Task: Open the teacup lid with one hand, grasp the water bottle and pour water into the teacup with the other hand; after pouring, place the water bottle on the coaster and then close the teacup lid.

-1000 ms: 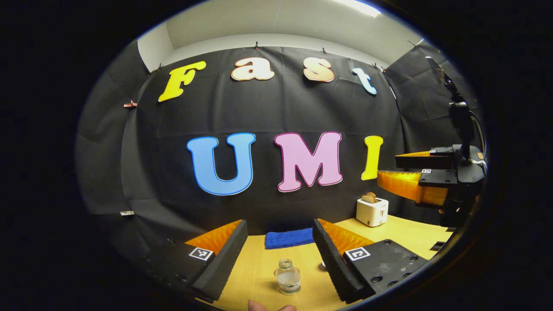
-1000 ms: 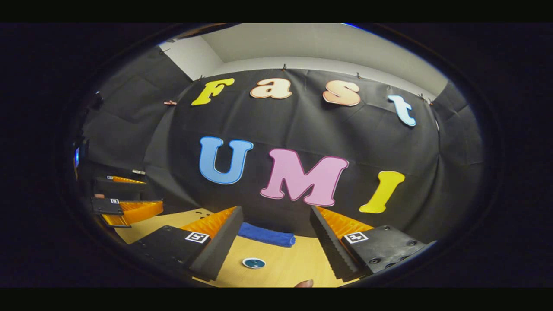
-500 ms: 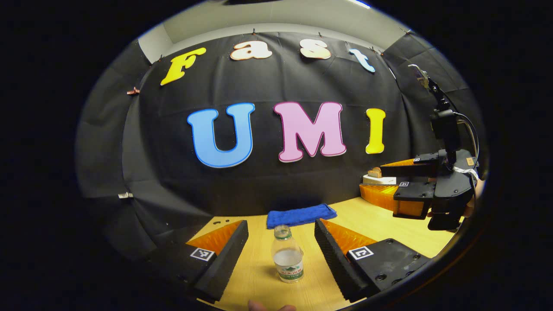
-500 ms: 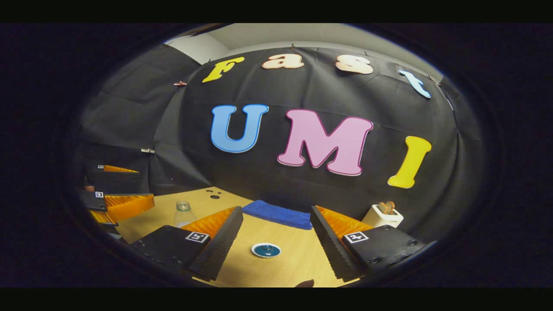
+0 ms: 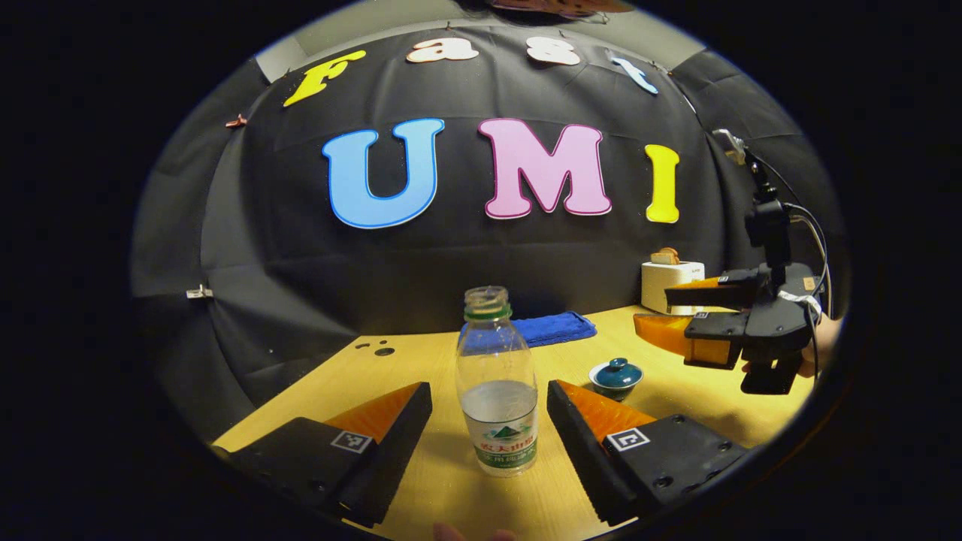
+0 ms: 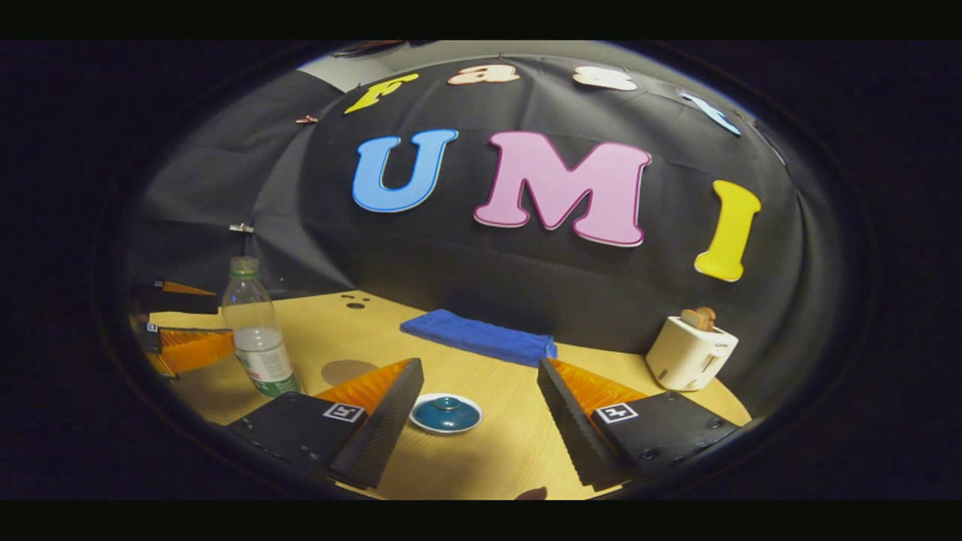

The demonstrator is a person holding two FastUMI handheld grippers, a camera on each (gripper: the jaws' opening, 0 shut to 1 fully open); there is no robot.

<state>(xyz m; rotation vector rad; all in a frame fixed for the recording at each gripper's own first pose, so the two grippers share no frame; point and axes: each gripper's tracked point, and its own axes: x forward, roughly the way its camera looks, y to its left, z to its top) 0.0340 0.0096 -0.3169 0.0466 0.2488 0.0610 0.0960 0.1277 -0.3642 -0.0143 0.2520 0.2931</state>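
A clear, uncapped water bottle [image 5: 497, 391], partly filled, stands upright on the wooden table [image 5: 421, 481]. My left gripper [image 5: 488, 387] is open, one finger on each side of the bottle and neither touching it. The dark blue teacup [image 6: 446, 413], lid on, sits on its white saucer in the right gripper view. It lies low between the open fingers of my right gripper [image 6: 479, 364], close to the left one. A round brown coaster [image 6: 343, 370] lies between the bottle [image 6: 255, 338] and the teacup. In the left gripper view the teacup [image 5: 616, 376] sits right of the bottle, with the right gripper [image 5: 652, 309] above it.
A folded blue towel [image 6: 477, 338] lies at the back of the table against the black wall. A white toaster [image 6: 691, 349] with toast stands at the back right. The left gripper [image 6: 192, 319] shows at the far left, behind the bottle. A hand [image 5: 815, 353] holds the right gripper.
Both grippers have come down towards the table. The bottle now stands large between the left fingers, and the teacup has drawn close to the right fingers. Both stayed open.
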